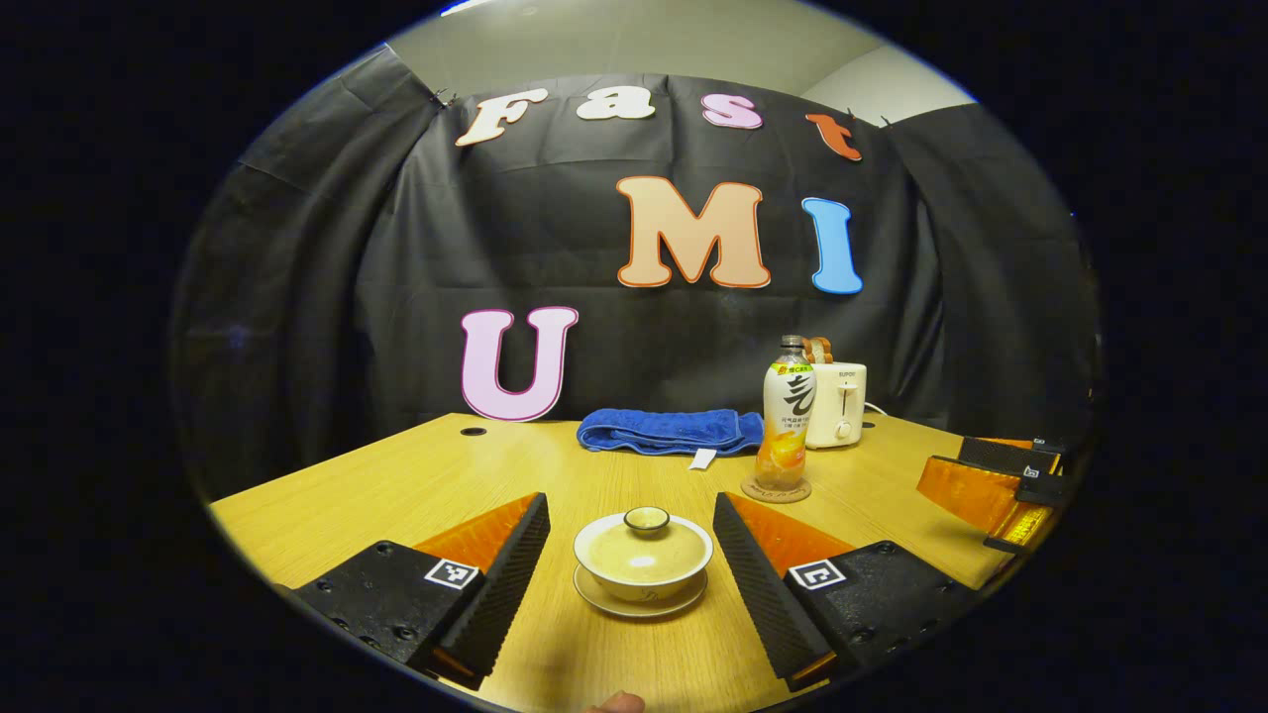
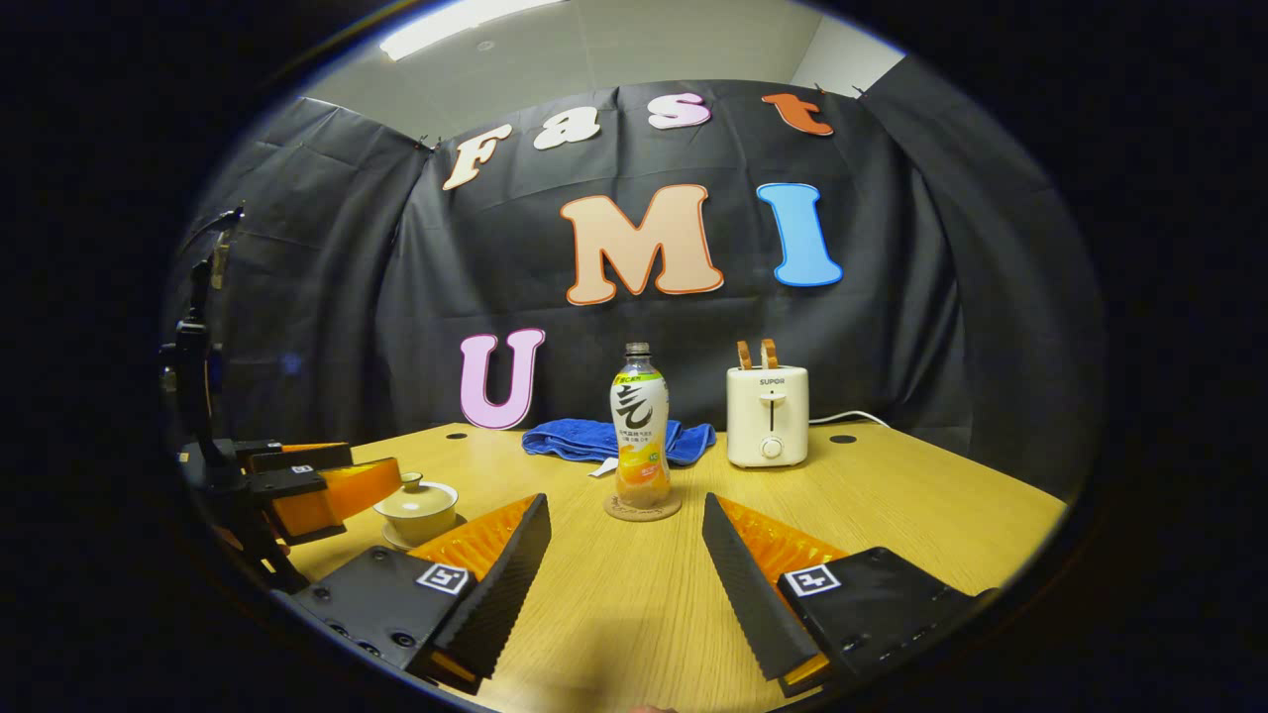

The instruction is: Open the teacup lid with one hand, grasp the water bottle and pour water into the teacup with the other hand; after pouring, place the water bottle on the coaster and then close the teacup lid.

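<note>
Left tool [image 1: 631, 564]: fingers wide apart, straddling the teacup [image 1: 643, 566], nothing touching yet. Lid [image 1: 645, 538] sits on the cup, knob [image 1: 646, 518] up, cup on its saucer [image 1: 641, 600] on the surface [image 1: 396, 495].

Right tool [image 2: 626, 574]: fingers apart, empty, aimed at the water bottle [image 2: 639, 428], which stands upright on the coaster [image 2: 642, 508], well ahead of the fingertips. The bottle looks capped, though it is too small to be sure.

Behind: blue towel [image 2: 594, 438] and toaster [image 2: 768, 416], both clear of the work.

Step in hand, judged: the very start, the approach to the lid, nothing opened or poured. Next move calls for the left tool to drop in and pinch the small knob squarely, then lift straight up; the right tool must reach forward and clamp the bottle mid-body.
</note>
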`<state>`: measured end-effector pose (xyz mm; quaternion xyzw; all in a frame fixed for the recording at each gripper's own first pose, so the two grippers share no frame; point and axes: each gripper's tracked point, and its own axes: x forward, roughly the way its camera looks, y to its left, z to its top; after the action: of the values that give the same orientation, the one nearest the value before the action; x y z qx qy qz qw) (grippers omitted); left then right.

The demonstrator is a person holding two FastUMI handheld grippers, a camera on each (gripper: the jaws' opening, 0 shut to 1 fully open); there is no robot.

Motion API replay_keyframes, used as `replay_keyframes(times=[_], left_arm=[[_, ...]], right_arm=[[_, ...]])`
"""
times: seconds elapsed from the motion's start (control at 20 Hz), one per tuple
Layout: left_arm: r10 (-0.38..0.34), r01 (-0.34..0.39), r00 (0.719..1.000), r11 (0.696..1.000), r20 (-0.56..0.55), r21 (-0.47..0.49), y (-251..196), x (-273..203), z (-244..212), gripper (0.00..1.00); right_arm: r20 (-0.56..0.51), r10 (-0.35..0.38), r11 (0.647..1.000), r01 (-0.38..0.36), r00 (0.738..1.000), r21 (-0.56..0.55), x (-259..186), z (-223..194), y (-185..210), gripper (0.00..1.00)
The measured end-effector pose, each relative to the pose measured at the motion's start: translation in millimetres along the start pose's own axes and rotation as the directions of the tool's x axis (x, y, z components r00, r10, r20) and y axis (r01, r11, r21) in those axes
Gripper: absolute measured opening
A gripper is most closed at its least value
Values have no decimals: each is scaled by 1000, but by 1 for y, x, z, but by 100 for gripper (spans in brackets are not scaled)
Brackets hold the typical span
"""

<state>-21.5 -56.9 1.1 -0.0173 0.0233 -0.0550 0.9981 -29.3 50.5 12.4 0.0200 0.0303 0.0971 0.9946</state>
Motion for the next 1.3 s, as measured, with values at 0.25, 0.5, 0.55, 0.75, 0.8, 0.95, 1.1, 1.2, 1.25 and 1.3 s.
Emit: replay_keyframes(times=[0.25,0.5,0.55,0.75,0.8,0.95,1.1,1.2,1.25,1.3], left_arm=[[-18,18,1000,1000,-13,12,-10,-7,-10,97],[-28,28,1000,999,4,25,-12,-7,-7,97],[-19,18,1000,999,24,26,-10,-7,-3,97],[-13,12,999,1000,37,26,-9,-6,-3,97],[-7,6,999,1000,37,24,-9,-5,-2,97],[3,-4,999,1000,35,27,-8,-6,-1,97],[4,-5,999,1000,35,26,-8,-5,-3,97],[4,-4,999,1000,35,26,-8,-6,-2,97],[4,-5,999,1000,35,26,-8,-6,-2,97],[3,-4,999,1000,36,26,-8,-5,-2,96]], right_arm=[[10,-35,999,34,999,28,-4,-5,-9,98],[30,-63,997,64,998,-36,-6,-3,-9,95],[27,-38,998,39,999,-43,-7,-2,-3,95],[29,-42,998,43,999,-38,-6,-2,-3,95],[29,-46,998,47,999,-37,-5,-3,-4,95],[31,-45,998,46,999,-37,-5,-2,-2,95],[30,-44,998,45,999,-38,-5,-2,-2,95],[32,-48,998,49,998,-38,-6,-1,-3,99],[31,-48,998,50,998,-38,-6,-2,-3,95],[31,-49,998,50,998,-37,-5,-2,-3,95]])
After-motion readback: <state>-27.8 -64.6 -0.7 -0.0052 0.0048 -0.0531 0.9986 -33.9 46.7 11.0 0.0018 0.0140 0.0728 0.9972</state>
